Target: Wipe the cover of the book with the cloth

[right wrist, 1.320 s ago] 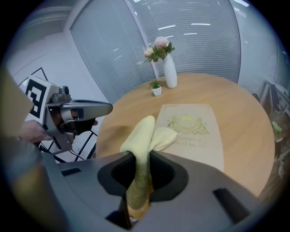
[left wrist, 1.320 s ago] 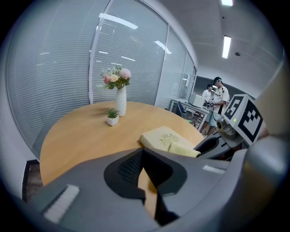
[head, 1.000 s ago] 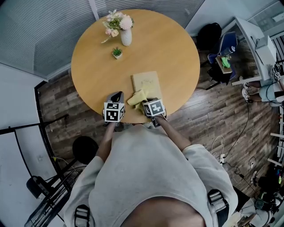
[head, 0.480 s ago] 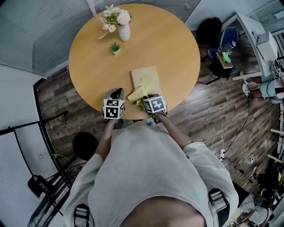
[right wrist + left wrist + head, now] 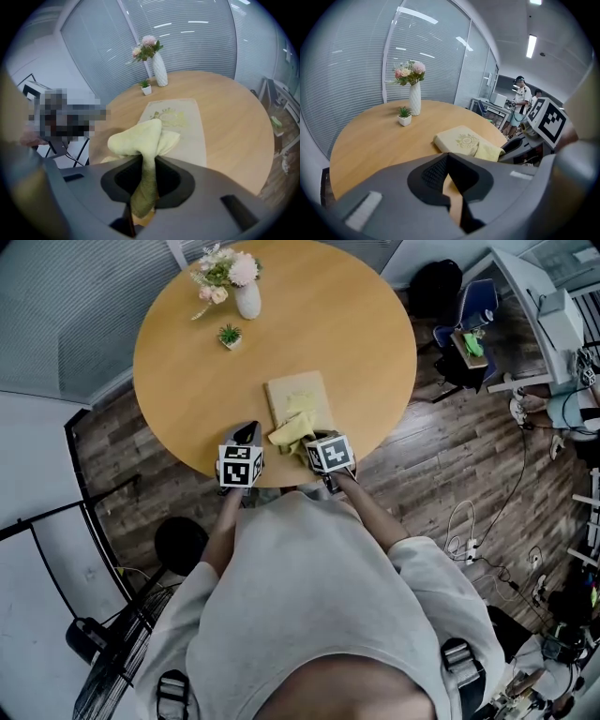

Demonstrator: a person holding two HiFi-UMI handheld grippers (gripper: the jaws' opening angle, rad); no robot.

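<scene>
- Cloth (image 5: 292,430), yellow: shifted slightly rightward over the book's near end since a second ago
- Right gripper (image 5: 146,161): jaws clamped on a bunched fold of the cloth, its free end lying on the cover
- Book (image 5: 298,390), cream: flat on round wooden table (image 5: 356,324), near the person's edge
- Left gripper (image 5: 449,159): jaws together, nothing between them, at the table edge left of the book

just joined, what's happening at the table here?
A person is working two handheld grippers at a round table. The right gripper is shut on a yellow cloth, whose bunched end sits at the near end of the book. The left gripper is shut and empty, over the table's near edge. A vase and small plant stand farther back.
</scene>
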